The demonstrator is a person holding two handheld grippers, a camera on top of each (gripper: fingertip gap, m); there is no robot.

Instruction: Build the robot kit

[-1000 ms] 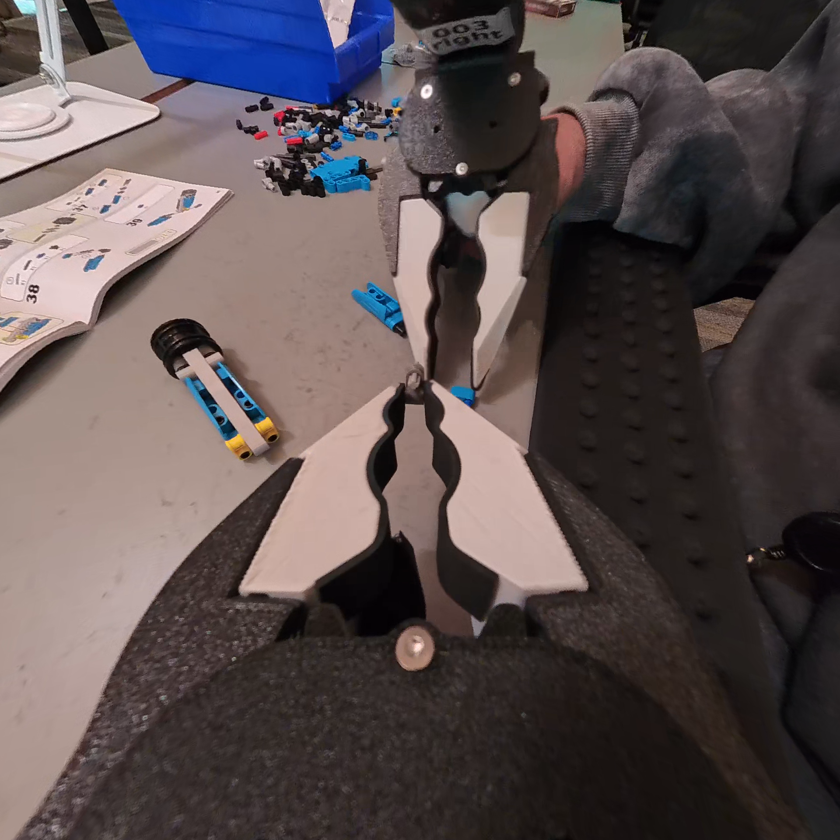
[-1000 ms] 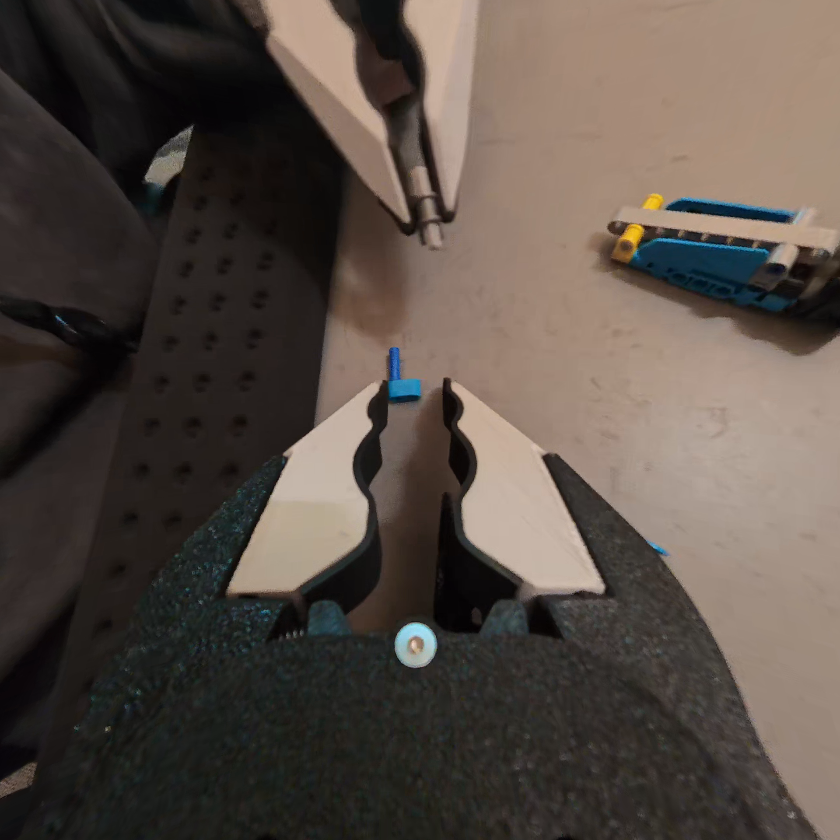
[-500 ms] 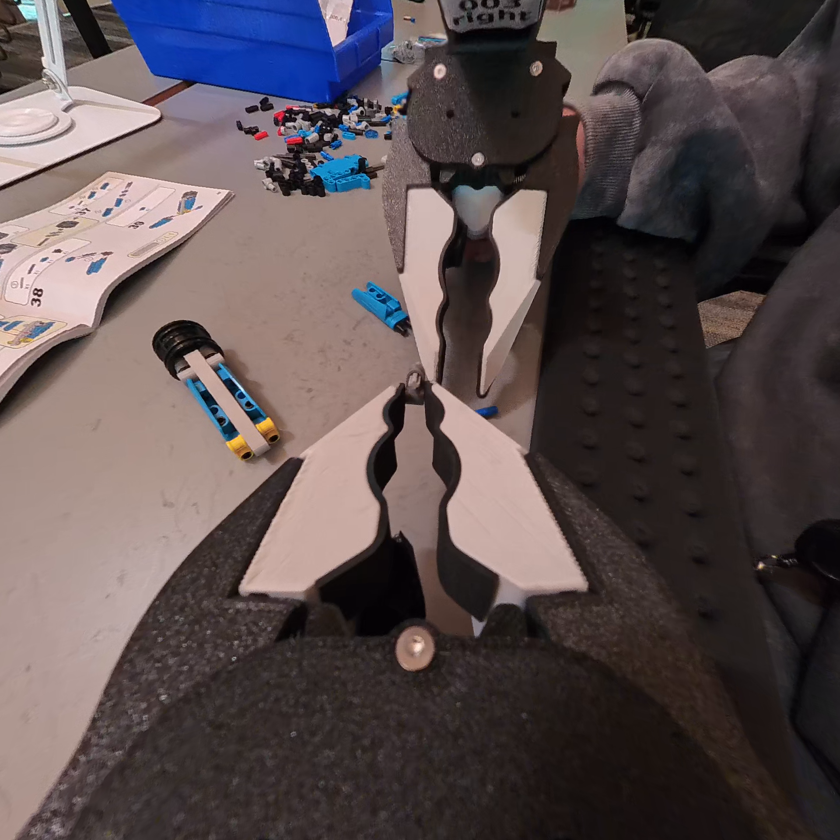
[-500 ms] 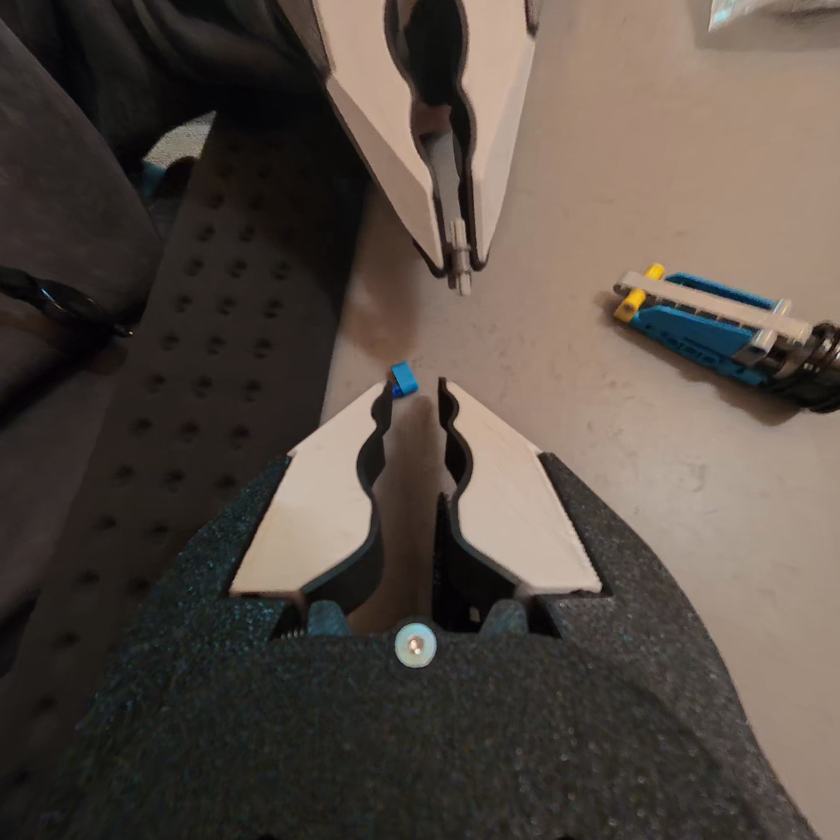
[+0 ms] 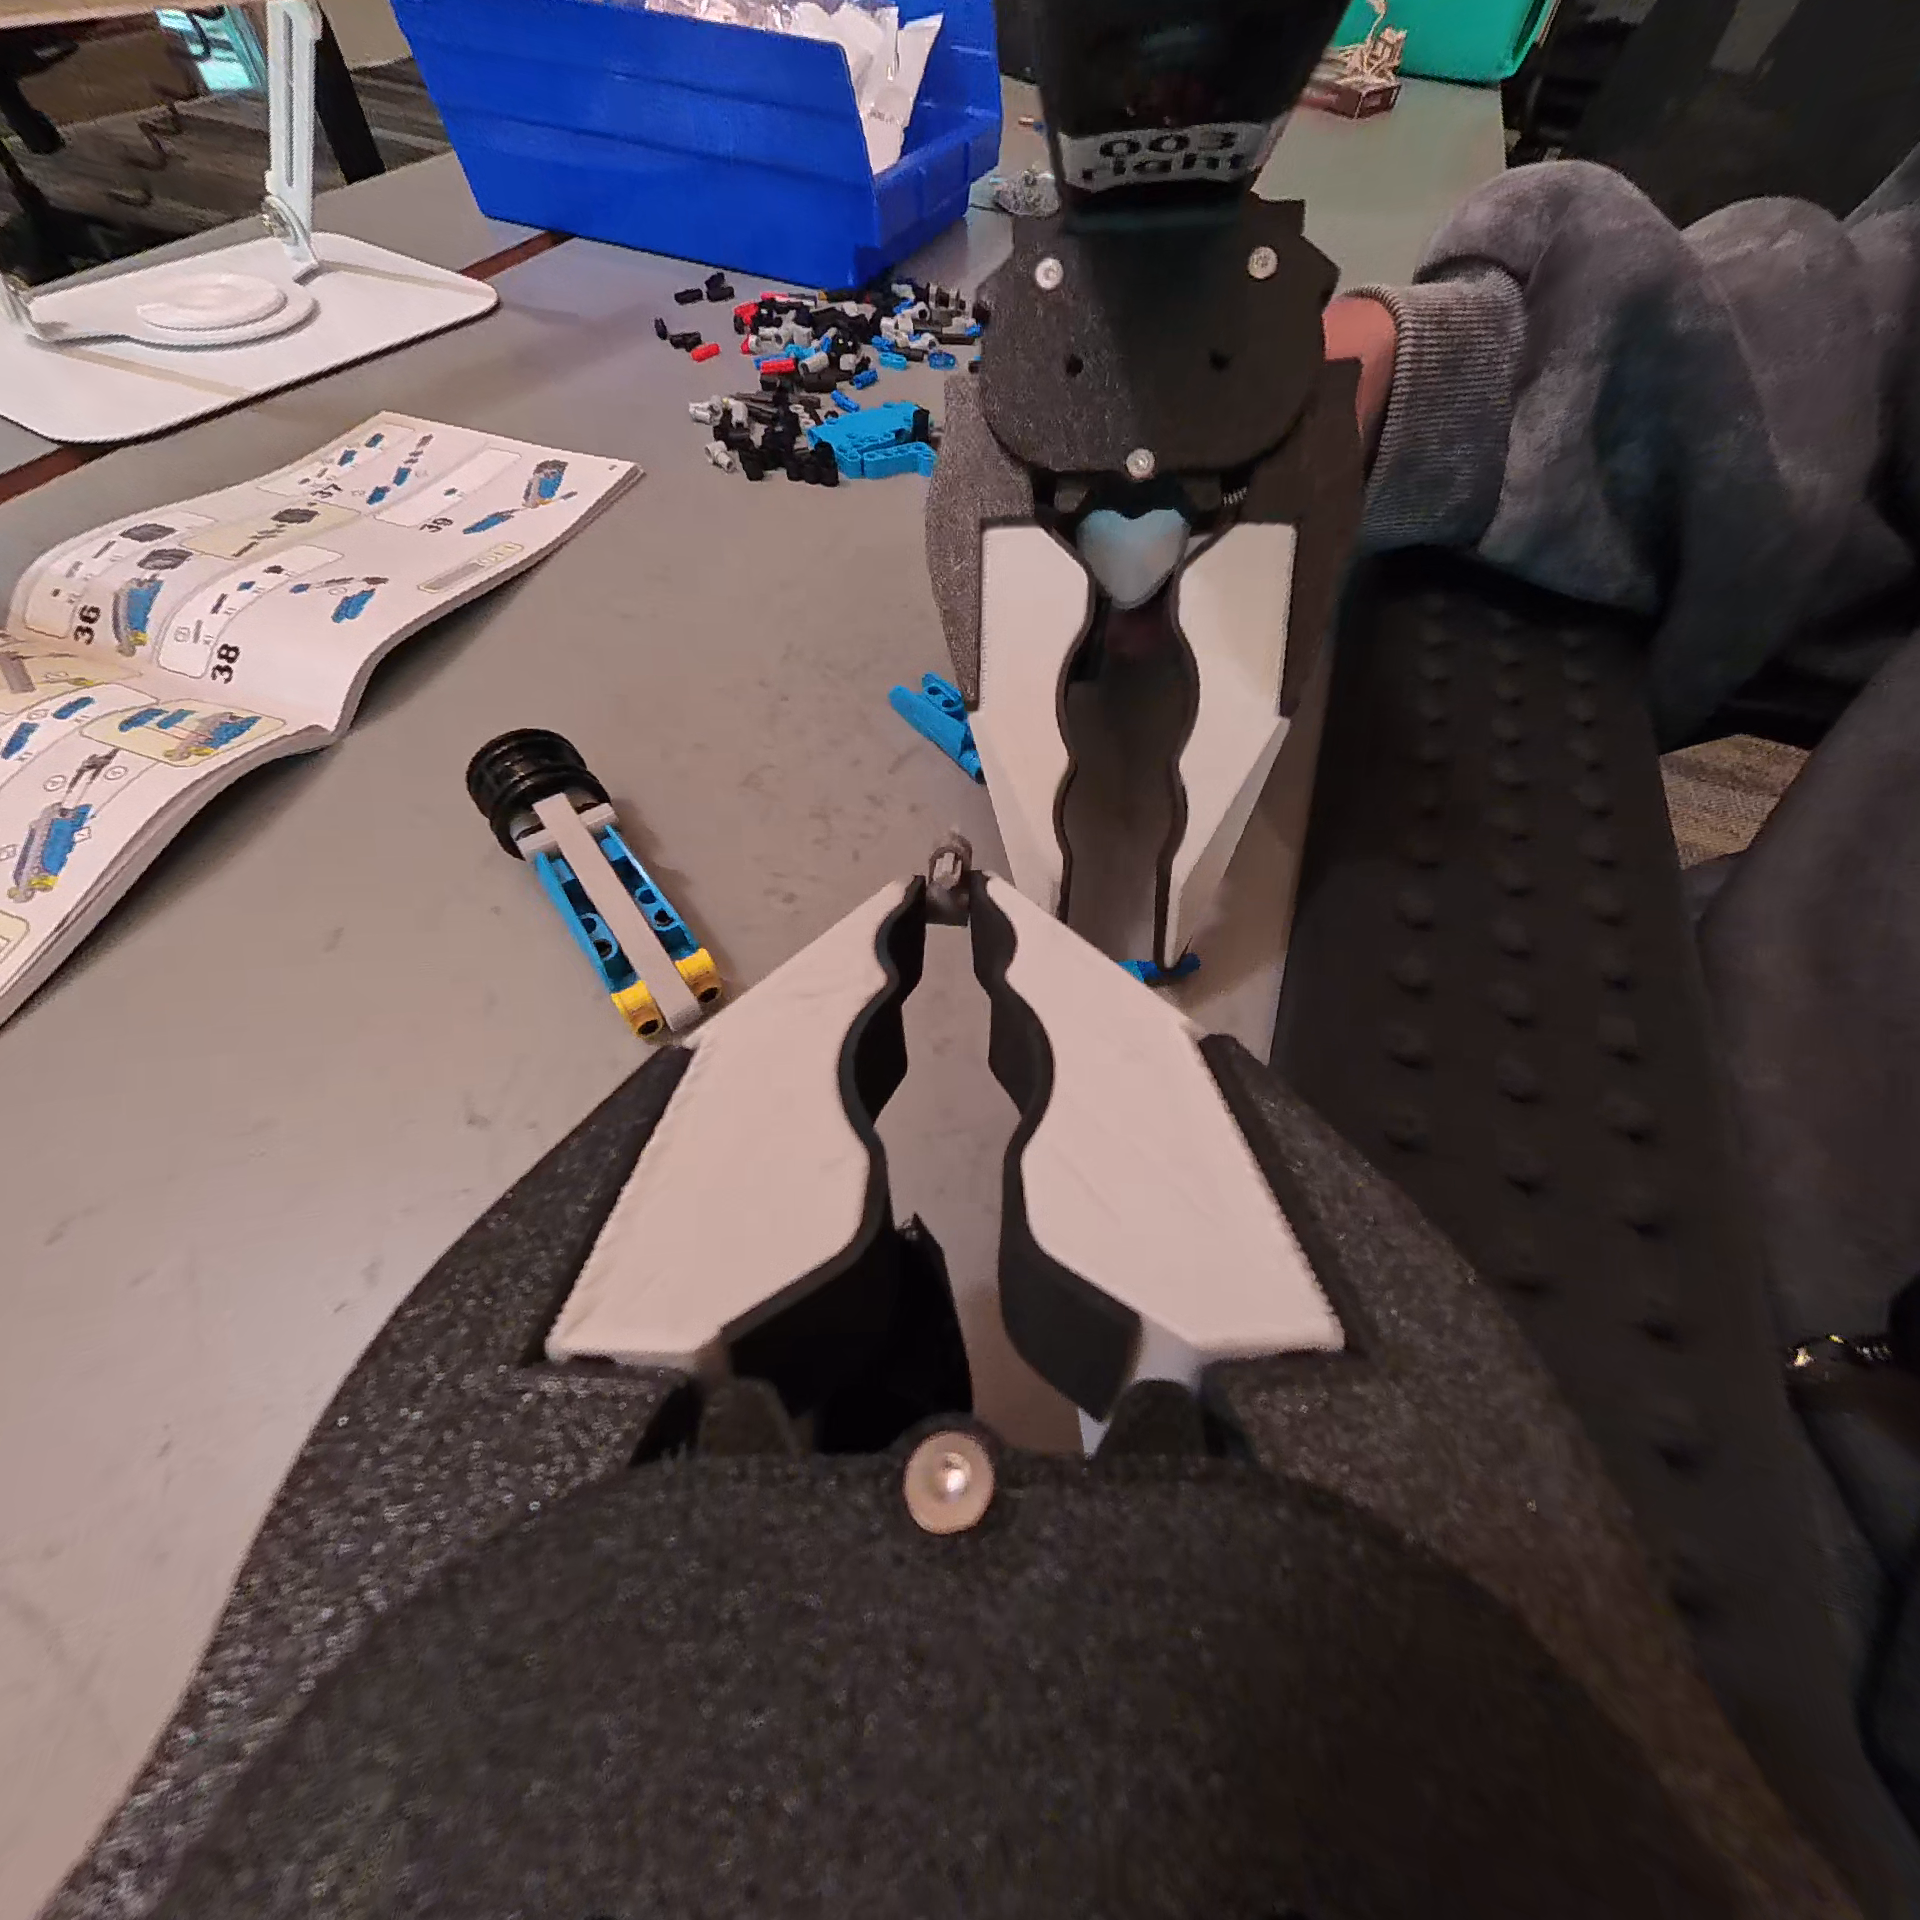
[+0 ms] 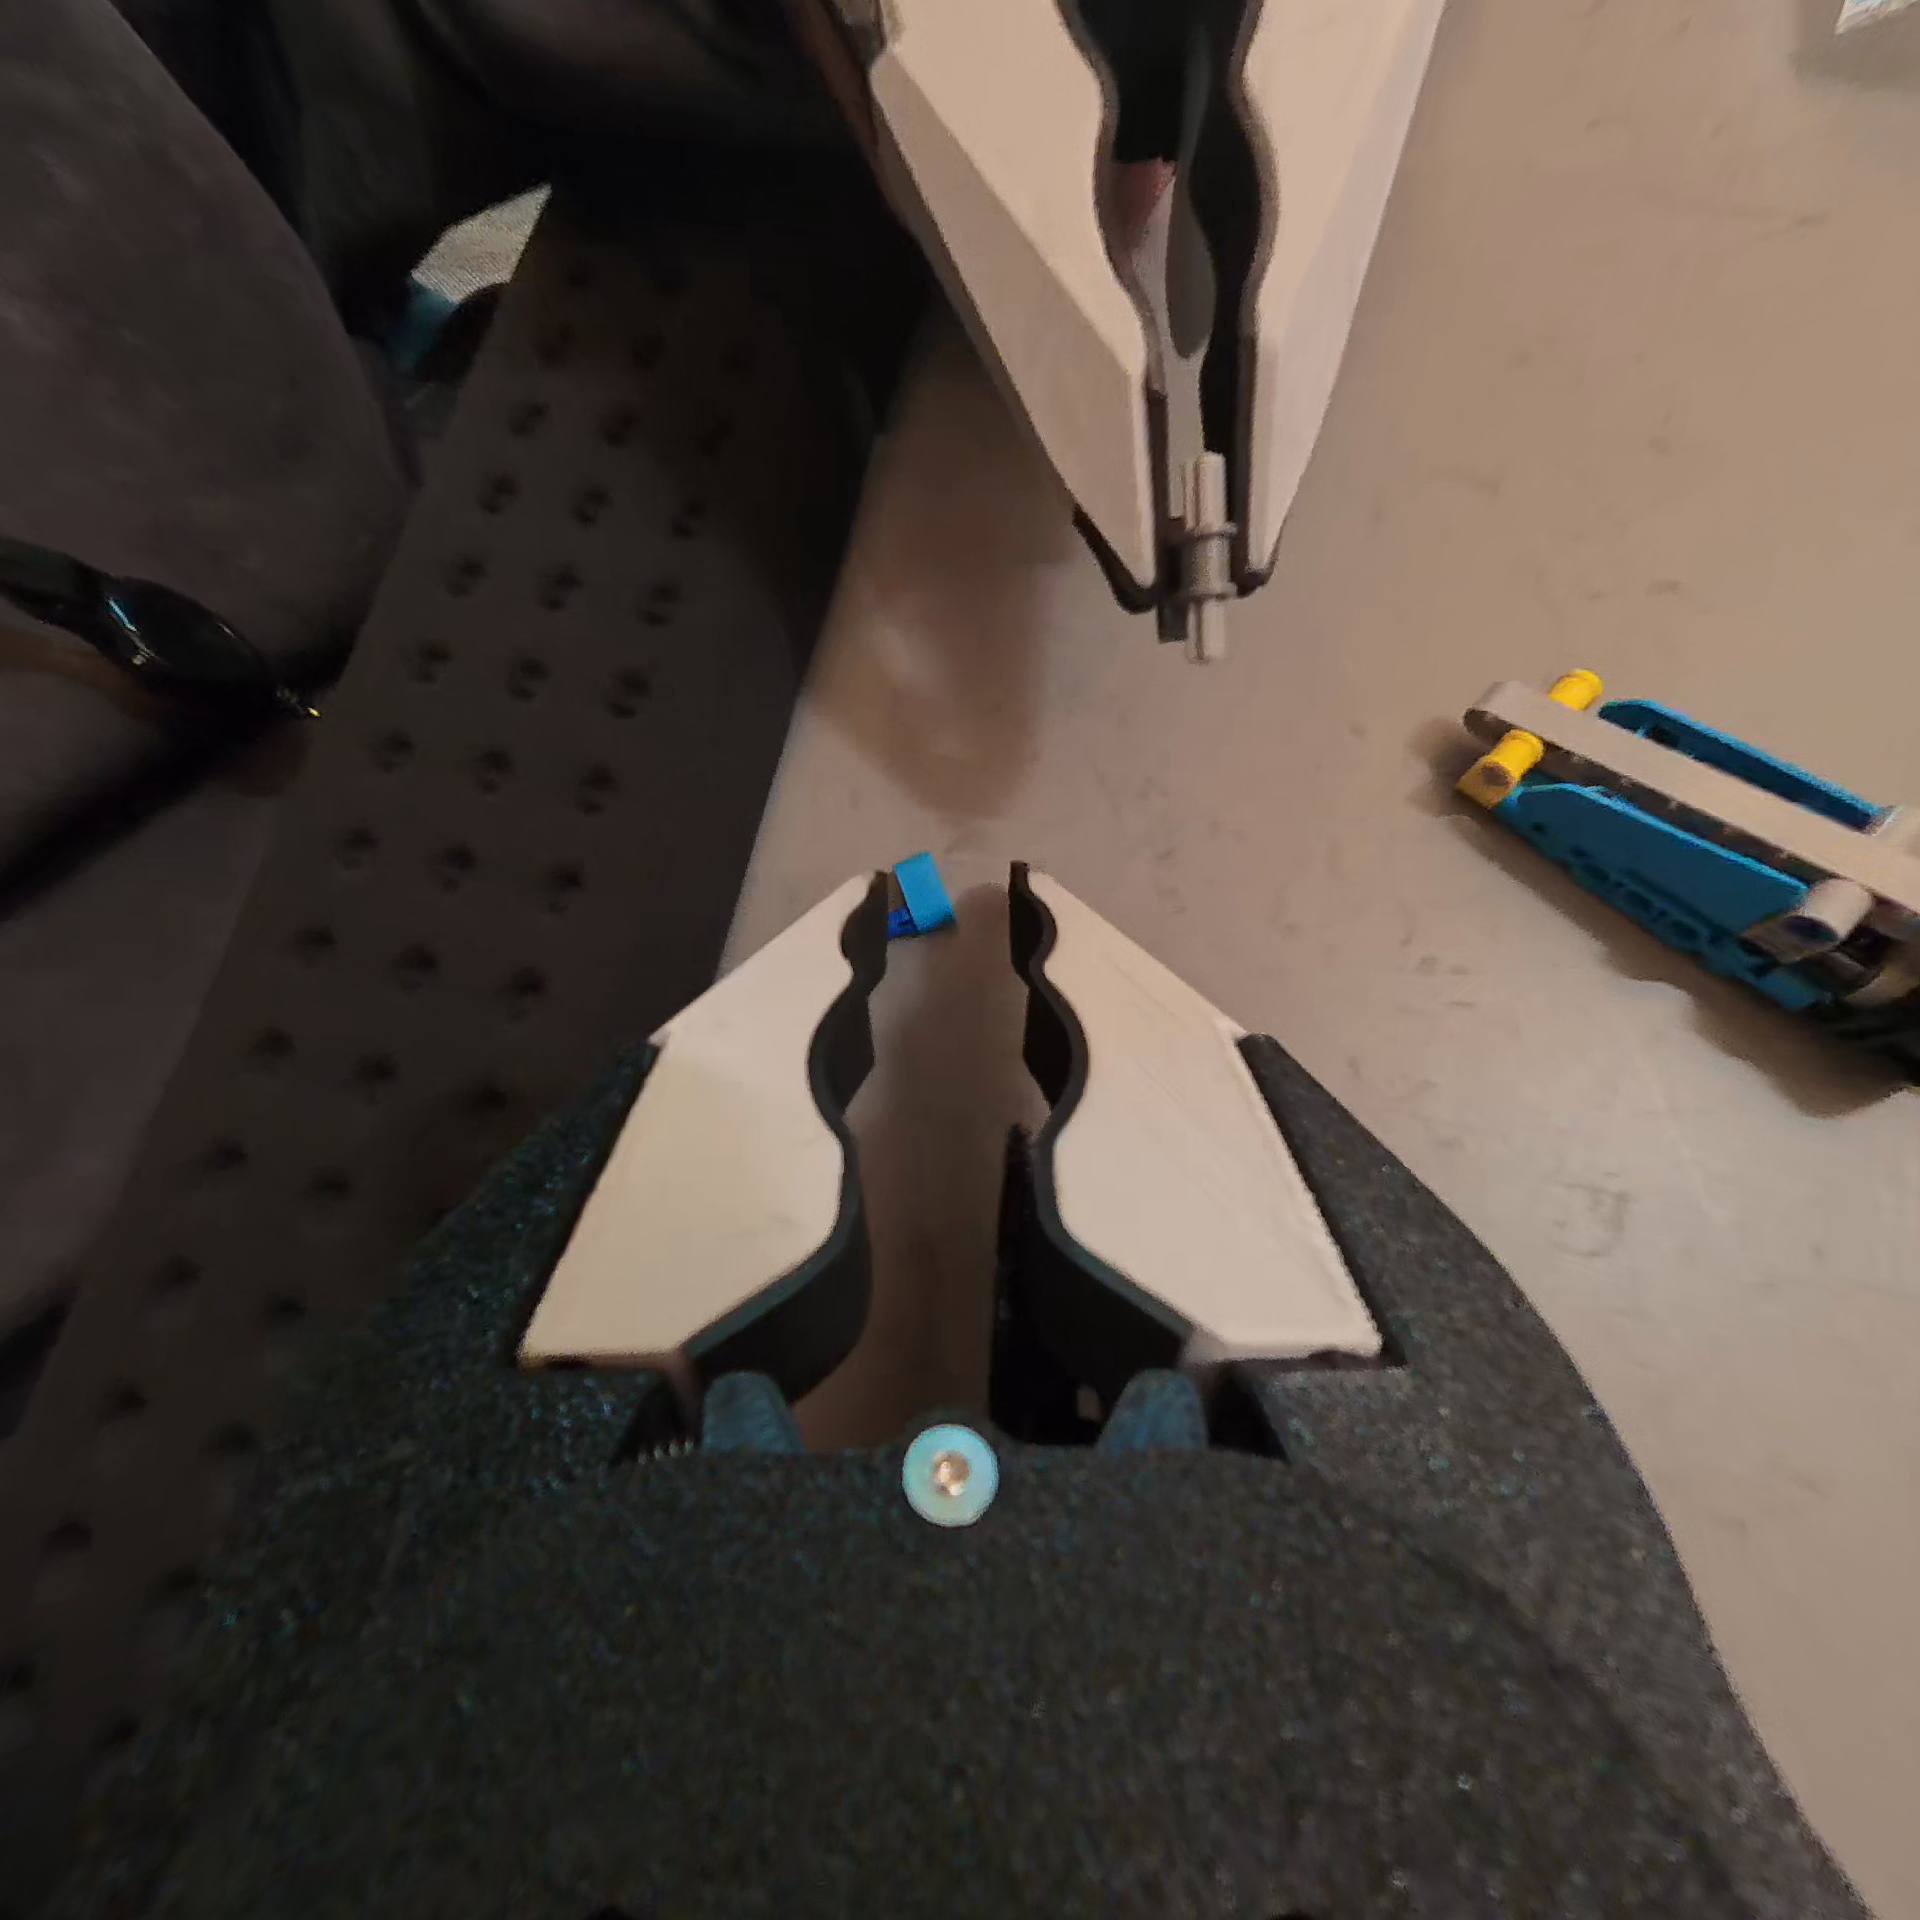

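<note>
The left gripper [image 5: 948, 883] is clenched on a small grey pin [image 5: 948, 868], whose end pokes out past the tips; the right wrist view shows the same grey pin [image 6: 1203, 582] pinched between those tips and held just above the grey surface [image 5: 260, 1143]. Directly ahead of it, tip to tip, the right gripper [image 6: 945, 883] points down at the surface with its fingers released, a clear gap between them. A small blue piece [image 6: 920, 896] sits at the inner edge of its left fingertip [image 6: 862, 904]; whether the fingertip touches it cannot be told. In the left wrist view the same blue piece [image 5: 1148, 968] peeks out at the tips of the right gripper.

To the left of the left gripper lies a partly built assembly [image 5: 603, 894] of blue and grey beams with yellow pins at the near end and a black wheel at the far end. Farther ahead on the left is an open instruction booklet [image 5: 260, 603]. Behind the right gripper a blue beam [image 5: 935, 717] lies alone, and beyond it a scatter of loose small parts [image 5: 821, 384] in black, blue, grey and red. A blue bin [image 5: 707, 135] and a white stand base [image 5: 208, 332] are at the far edge. A dimpled black mat [image 5: 1507, 1039] borders the surface on the right, beside a grey sleeve [image 5: 1610, 416].
</note>
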